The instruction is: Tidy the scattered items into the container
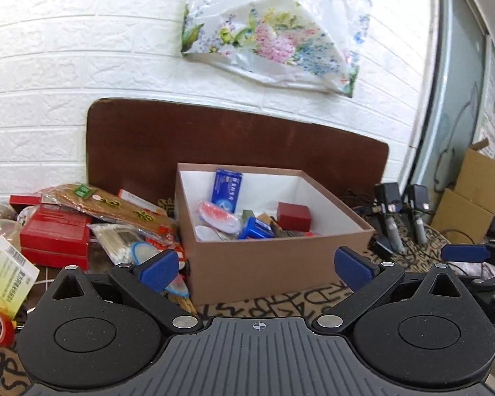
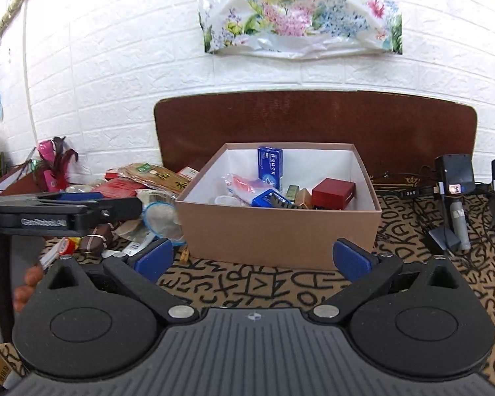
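Left gripper point(image 1: 259, 272): fingers spread wide, holding nothing, facing the box.
Right gripper point(image 2: 252, 260): fingers spread wide, empty.
Box point(image 1: 274, 264): on the patterned cloth point(image 2: 247, 285), just right of the pile; near wall hides its floor.
Pile point(image 1: 92, 224): overlapping, hard to separate.
Right view only: feathers point(image 2: 61, 161).
Left view only: tape roll point(image 1: 0, 328), cut off.

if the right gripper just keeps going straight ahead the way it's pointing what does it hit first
Most likely the brown cardboard box: its near wall sits dead ahead of the right gripper, whose jaws are open and empty. Only patterned tablecloth shows in between, though depth is hard to judge.
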The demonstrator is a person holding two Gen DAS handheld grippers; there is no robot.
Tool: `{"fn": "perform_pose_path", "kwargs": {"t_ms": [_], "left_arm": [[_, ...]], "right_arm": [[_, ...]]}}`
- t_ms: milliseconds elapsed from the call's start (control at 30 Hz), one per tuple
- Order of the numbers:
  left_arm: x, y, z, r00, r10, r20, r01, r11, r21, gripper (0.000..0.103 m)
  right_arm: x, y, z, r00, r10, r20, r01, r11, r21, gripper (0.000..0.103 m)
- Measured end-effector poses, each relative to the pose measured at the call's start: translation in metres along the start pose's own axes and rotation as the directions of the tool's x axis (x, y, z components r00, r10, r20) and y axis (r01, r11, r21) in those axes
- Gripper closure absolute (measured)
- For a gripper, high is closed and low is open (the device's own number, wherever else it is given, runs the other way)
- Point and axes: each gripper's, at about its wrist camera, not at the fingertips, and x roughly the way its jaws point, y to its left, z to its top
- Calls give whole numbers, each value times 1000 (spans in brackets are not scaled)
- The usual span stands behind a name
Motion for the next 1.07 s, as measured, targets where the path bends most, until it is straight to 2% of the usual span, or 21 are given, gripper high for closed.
{"fn": "perform_pose_path", "kwargs": {"t_ms": [133, 200, 333, 567, 867, 1067], "left_arm": [[-3, -10, -10, 999, 6, -31, -5, 999, 52, 0], [-8, -10, -13, 1000, 10, -18, -10, 999, 38, 0], [-11, -8, -16, 999, 30, -38, -30, 999, 13, 0], [-15, -6, -18, 994, 82, -68, -79, 996, 46, 0], [-1, -9, -19, 983, 144, -114, -138, 989, 61, 0], [4, -10, -14, 977, 155, -149, -147, 987, 58, 0]], "right_arm": [[-10, 3, -9, 1000, -10, -17, 10, 1000, 1, 1], [-13, 5, -11, 999, -19, -32, 18, 1000, -12, 1], [-11, 7, -12, 998, -30, -49, 29, 999, -25, 1], [-1, 8, -14, 996, -42, -80, 40, 999, -28, 1], [11, 9, -12, 994, -36, -101, 33, 999, -27, 1], [14, 11, -9, 994, -31, -108, 27, 999, -39, 1]]}}
